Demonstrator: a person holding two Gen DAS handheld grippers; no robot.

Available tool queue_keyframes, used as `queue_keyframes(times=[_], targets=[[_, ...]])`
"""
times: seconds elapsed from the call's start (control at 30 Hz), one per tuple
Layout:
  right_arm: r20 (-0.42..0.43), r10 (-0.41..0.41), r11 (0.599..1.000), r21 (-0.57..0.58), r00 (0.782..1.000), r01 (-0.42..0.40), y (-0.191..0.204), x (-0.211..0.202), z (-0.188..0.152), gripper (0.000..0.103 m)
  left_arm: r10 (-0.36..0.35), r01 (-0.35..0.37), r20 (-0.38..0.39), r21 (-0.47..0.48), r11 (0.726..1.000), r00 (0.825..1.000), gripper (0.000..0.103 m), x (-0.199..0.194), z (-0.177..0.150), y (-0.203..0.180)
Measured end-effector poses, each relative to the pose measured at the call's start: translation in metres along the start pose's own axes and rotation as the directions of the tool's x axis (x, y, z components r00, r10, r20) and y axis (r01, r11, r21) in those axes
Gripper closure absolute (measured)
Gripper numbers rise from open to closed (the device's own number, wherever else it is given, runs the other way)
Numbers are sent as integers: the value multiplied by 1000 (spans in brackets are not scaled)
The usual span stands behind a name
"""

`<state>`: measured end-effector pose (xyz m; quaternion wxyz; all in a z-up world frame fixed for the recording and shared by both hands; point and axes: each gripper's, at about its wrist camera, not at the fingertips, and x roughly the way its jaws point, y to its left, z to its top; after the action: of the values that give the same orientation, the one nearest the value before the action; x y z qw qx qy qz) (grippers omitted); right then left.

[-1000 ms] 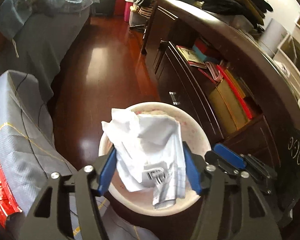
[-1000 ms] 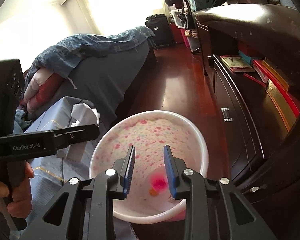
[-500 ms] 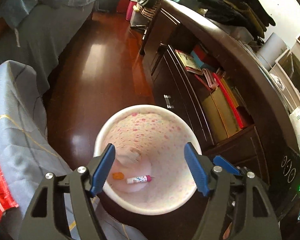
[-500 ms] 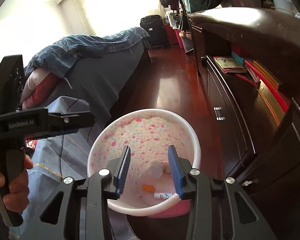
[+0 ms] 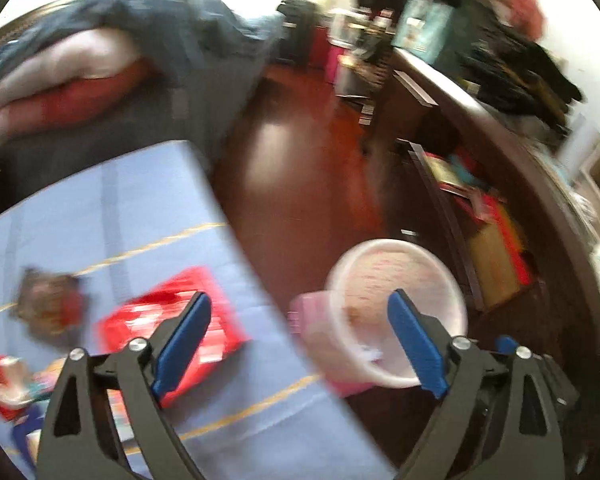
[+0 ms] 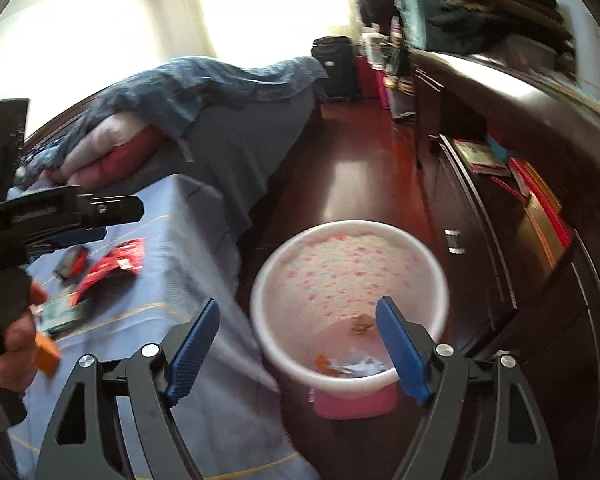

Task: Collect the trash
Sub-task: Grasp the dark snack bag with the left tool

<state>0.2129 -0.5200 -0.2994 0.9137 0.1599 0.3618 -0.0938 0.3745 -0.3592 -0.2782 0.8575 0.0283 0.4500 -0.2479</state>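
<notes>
Both tools, left [image 5: 300, 340] and right [image 6: 298, 344], just spread wide, apparently empty, near the bin [image 6: 352, 240].

Motion blur smears the whole left wrist view, so the red wrapper [image 5: 172, 316] and the crumpled brown scrap [image 5: 48, 304] on the blue cloth [image 5: 100, 208] show no print, the bin [image 5: 396, 312] hides its contents, and the frame edge cuts the colourful packet [image 5: 8, 388].

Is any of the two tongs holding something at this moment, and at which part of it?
Nothing is held. The left tongs and right tongs have just been opening and stand empty; crumpled white paper lies inside the white flower-patterned plastic bin.
</notes>
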Motion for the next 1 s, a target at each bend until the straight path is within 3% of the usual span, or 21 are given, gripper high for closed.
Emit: queue_keyframes(times=[0.13, 0.27, 0.4, 0.57, 0.7, 0.77, 0.9, 1.0], targets=[[-11, 57, 996, -65, 998, -57, 36, -7, 0, 22, 124, -124, 8, -20, 992, 992, 5, -19, 2, 47], [-14, 107, 986, -127, 994, -108, 69, -12, 2, 21, 252, -252, -30, 1, 968, 967, 4, -25, 6, 98], [-23, 152, 974, -169, 988, -154, 96, -13, 3, 21, 301, -299, -72, 34, 954, 951, 4, -16, 13, 131], [-36, 187, 959, -209, 982, -190, 127, -12, 3, 21, 310, -300, -133, 94, 949, 941, 4, 11, 17, 153], [-46, 196, 949, -242, 979, -202, 149, -7, 4, 21, 260, -249, -186, 85, 965, 947, 4, 33, 13, 168], [-55, 194, 947, -252, 979, -202, 157, -1, 5, 21, 281, -265, -182, 105, 958, 942, 4, 38, 12, 169], [-67, 190, 945, -258, 979, -201, 167, 10, 9, 20, 211, -205, -216, 53, 977, 953, 3, 46, 9, 179], [-80, 176, 946, -263, 981, -191, 174, 24, 13, 20, 202, -199, -204, 35, 979, 958, 4, 48, 9, 183]])
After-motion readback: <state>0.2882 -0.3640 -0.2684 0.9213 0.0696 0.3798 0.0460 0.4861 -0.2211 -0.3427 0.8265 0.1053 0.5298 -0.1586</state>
